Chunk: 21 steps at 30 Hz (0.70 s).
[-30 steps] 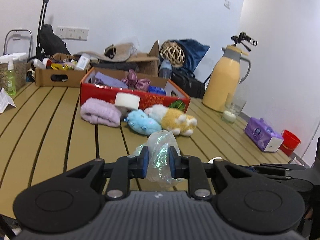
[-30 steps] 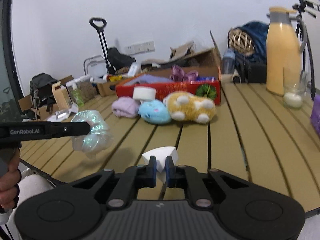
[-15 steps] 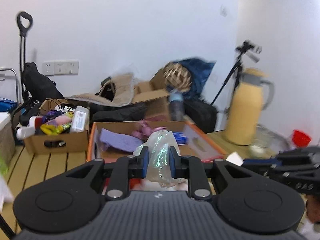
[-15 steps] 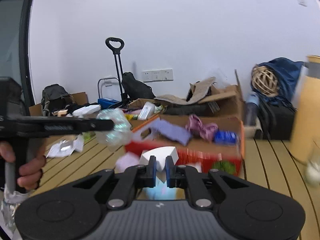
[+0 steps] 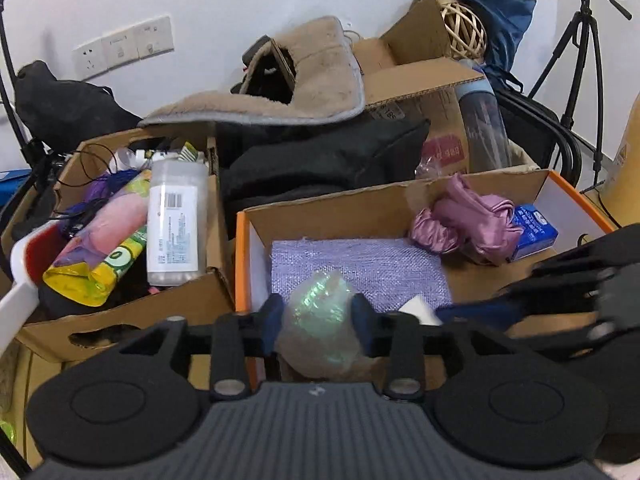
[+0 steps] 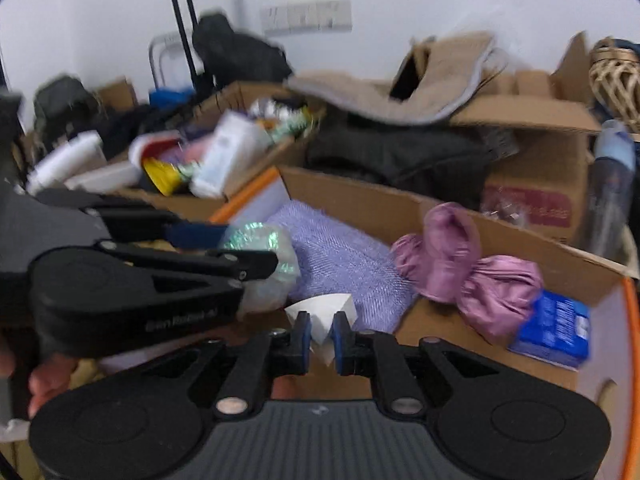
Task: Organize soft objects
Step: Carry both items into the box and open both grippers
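My left gripper [image 5: 318, 316] is shut on a crumpled iridescent plastic bag [image 5: 320, 322], held over the near edge of the orange-rimmed cardboard box [image 5: 242, 240]. My right gripper [image 6: 320, 334] is shut on a white wedge-shaped sponge [image 6: 324, 316], just above the same box [image 6: 360, 196]. Inside the box lie a lilac cloth [image 5: 360, 264], a pink satin bundle [image 5: 468, 220] and a blue packet [image 5: 534, 232]. The bag also shows in the right wrist view [image 6: 266, 264], with the left gripper beside it [image 6: 224, 254]. The right gripper shows at the right in the left wrist view [image 5: 472, 312].
A second cardboard box [image 5: 132, 312] at the left holds a white bottle [image 5: 174, 220] and colourful packets. Behind are a black cushion [image 5: 320, 160], a beige fleece item [image 5: 304, 80], another carton [image 5: 420, 80], a water bottle [image 5: 482, 120] and a tripod [image 5: 584, 60].
Both grippers have lifted from the table and moved forward and down to the orange-rimmed box, each still holding its object. The plush toys on the table are now out of view.
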Tool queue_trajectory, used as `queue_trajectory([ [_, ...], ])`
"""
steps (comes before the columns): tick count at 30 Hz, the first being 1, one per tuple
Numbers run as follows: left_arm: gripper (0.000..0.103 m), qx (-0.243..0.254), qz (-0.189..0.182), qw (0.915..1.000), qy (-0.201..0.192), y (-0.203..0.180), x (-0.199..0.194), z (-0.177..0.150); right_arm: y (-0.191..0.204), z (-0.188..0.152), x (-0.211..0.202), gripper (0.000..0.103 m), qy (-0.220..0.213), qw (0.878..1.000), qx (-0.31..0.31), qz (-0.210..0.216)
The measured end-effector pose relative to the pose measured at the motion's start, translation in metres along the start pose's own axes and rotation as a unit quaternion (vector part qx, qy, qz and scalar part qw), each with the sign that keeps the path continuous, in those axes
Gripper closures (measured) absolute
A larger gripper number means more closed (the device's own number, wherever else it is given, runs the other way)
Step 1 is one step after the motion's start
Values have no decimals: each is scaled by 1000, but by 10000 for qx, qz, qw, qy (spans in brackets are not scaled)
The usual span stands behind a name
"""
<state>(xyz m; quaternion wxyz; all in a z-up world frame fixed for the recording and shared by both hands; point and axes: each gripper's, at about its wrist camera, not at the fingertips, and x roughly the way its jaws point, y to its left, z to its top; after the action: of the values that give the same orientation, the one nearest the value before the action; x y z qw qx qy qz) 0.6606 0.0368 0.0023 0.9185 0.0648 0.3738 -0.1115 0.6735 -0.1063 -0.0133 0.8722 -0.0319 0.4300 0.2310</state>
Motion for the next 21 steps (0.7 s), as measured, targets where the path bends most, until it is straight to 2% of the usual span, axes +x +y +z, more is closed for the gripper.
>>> queue_trajectory([
  [1,49,-67,-54,10000,-45,2,-2,0,1,3,11,85,171,9998,-21,56],
  [3,44,-127,-142,9996,-184,6,-13,-2,4,3,21,73,392,9989,-98,221],
  [5,43,-110,-140,9994,-289,9,-26,-2,7,2,14,71,230,9992,-236,244],
  [6,44,-122,-113,9994,-305,9,-31,1,5,2,8,65,171,9991,-209,340],
  [8,44,-148,-39,9993,-344,10,-47,5,-1,4,-8,61,116,9991,-31,403],
  [14,40,-65,37,9974,-712,-2,-118,19,-16,6,-89,60,-261,9996,-58,58],
  [17,33,-124,-91,9954,-949,-11,-161,11,-24,-6,-141,56,-468,9988,-11,-140],
  [21,32,-79,-30,9949,-1004,-25,-206,-9,-42,-34,-212,54,-686,9967,91,-436],
])
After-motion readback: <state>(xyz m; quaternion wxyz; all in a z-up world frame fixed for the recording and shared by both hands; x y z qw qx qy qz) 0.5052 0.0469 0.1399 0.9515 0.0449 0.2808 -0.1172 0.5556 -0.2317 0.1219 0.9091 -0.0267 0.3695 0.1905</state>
